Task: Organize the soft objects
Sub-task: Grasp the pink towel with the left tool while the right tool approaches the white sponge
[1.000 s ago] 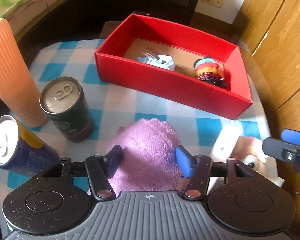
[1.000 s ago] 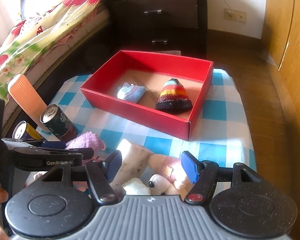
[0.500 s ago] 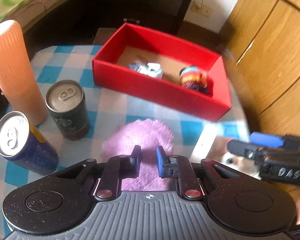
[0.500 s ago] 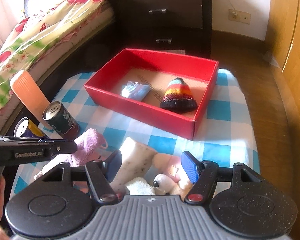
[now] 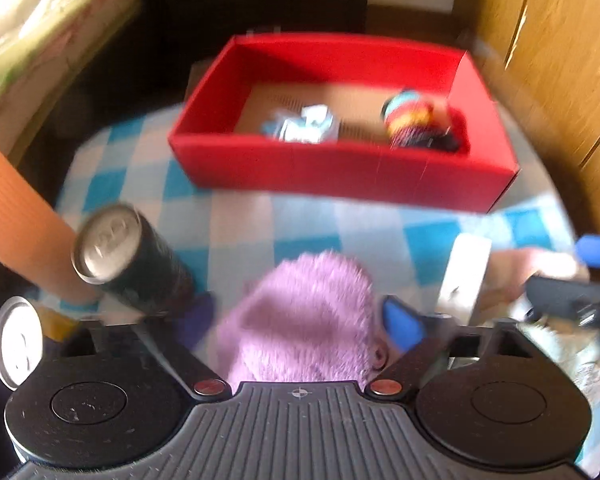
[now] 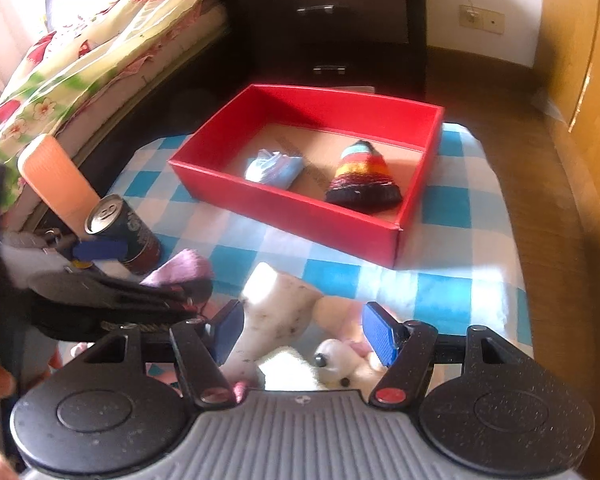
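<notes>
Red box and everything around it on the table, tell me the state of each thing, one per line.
red box: open, no lid
striped knit hat: inside box
light blue cloth: inside box
purple fluffy cloth: outside box, between open jaws
left gripper: jaws just opened
right gripper: open, over plush toy
dark can: upright, unopened

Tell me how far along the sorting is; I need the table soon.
Done: a striped knit hat and a pale blue cloth lie in the red box. In hand: the left gripper, jaws just opened, straddles the purple fluffy piece. Left: the plush toys between the right gripper fingers, not yet pressed.
</notes>
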A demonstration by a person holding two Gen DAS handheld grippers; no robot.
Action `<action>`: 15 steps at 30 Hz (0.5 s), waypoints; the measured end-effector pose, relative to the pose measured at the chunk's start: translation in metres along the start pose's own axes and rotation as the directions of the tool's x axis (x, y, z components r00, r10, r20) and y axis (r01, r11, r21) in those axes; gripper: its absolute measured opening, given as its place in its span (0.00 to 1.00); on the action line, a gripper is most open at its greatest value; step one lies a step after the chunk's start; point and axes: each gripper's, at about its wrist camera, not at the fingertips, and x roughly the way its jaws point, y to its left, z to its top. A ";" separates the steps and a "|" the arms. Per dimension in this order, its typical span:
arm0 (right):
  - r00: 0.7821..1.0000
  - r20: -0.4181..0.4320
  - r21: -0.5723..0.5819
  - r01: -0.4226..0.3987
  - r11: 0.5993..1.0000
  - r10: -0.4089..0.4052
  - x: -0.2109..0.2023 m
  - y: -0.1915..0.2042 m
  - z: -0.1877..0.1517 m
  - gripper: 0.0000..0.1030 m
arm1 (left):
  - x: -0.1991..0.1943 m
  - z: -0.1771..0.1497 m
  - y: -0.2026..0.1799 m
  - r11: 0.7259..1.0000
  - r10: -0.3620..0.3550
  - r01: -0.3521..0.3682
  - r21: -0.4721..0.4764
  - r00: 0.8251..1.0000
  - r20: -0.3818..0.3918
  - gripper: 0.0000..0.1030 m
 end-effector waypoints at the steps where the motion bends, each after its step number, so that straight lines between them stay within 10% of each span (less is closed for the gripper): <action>1: 1.000 0.002 0.007 0.001 1.000 -0.001 -0.001 -0.002 0.000 0.42 | 0.002 -0.001 0.005 0.999 -0.019 0.018 -0.032 1.000 -0.012 0.58; 8: 1.000 0.026 0.006 -0.009 1.000 0.009 -0.005 -0.004 0.002 0.42 | -0.024 -0.002 0.024 0.986 -0.076 0.082 -0.145 0.996 0.046 0.24; 15: 1.000 0.003 -0.011 -0.012 1.000 0.012 0.004 0.007 0.000 0.42 | -0.044 -0.005 0.037 0.972 -0.118 0.136 -0.190 0.988 0.102 0.13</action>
